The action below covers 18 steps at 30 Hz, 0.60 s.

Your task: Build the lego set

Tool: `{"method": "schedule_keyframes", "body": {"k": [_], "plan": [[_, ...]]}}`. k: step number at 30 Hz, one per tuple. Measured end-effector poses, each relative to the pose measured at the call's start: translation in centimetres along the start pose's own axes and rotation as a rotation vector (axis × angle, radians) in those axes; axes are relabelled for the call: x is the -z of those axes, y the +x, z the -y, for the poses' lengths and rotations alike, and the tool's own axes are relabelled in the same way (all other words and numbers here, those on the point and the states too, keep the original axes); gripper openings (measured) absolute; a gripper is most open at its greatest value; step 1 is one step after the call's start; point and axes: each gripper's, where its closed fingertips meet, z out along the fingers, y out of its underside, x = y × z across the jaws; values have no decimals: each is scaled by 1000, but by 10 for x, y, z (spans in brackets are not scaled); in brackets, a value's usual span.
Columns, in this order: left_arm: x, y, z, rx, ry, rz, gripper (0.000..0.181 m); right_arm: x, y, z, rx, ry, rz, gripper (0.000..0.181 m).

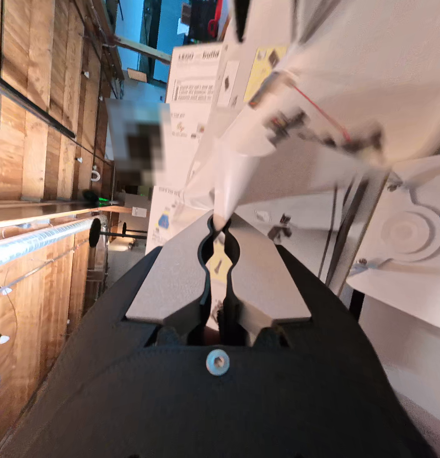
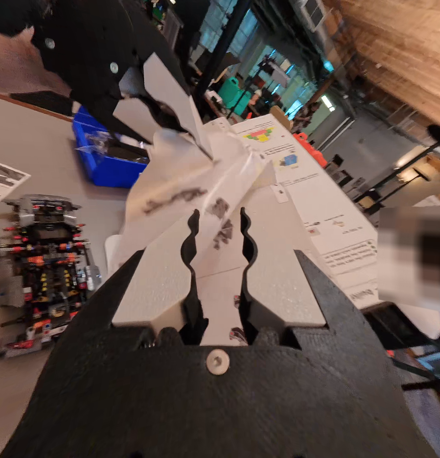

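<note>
My left gripper point(image 1: 220, 224) is shut on the edge of a white page point(image 1: 241, 173) of the instruction booklet point(image 1: 362, 81) and holds it lifted and curled. In the right wrist view the left gripper point(image 2: 209, 153) comes in from the upper left and pinches the raised pages point(image 2: 179, 183). My right gripper point(image 2: 219, 213) is open. A printed booklet page lies just beyond its spread fingers, and I cannot tell if they touch it. The partly built lego car point(image 2: 48, 267), black with red and orange pieces, sits on the grey table at the left.
A blue bin point(image 2: 107, 163) with clear bags stands behind the booklet. A white board with printed sheets point(image 2: 313, 210) stands to the right; it also shows in the left wrist view point(image 1: 191, 81). A printed sheet point(image 2: 3, 178) lies at the far left. My hands' fingertips stand some 11 centimeters from each other. The partly built lego car point(image 2: 48, 267) is about equally far from each gripper, around 30 centimeters.
</note>
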Motion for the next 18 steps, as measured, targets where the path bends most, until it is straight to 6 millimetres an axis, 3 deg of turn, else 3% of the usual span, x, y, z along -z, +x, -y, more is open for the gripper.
{"method": "schedule_keyframes", "body": {"k": [6,9,12,14,18], "plan": [[21,-15,-66,180,-7,36,5,-60,-33,1,-90,-76,148,40],[25,-17,-96,254,-36,59,9,-96,-51,-3,-27,-150,168,40],[33,-22,-125,335,-55,109,10,-119,-58,3,36,-174,147,40],[39,-25,-154,394,-120,148,11,-133,-62,2,87,-208,132,38],[56,-26,-201,564,-180,209,16,-162,-73,-15,125,-325,148,39]]}}
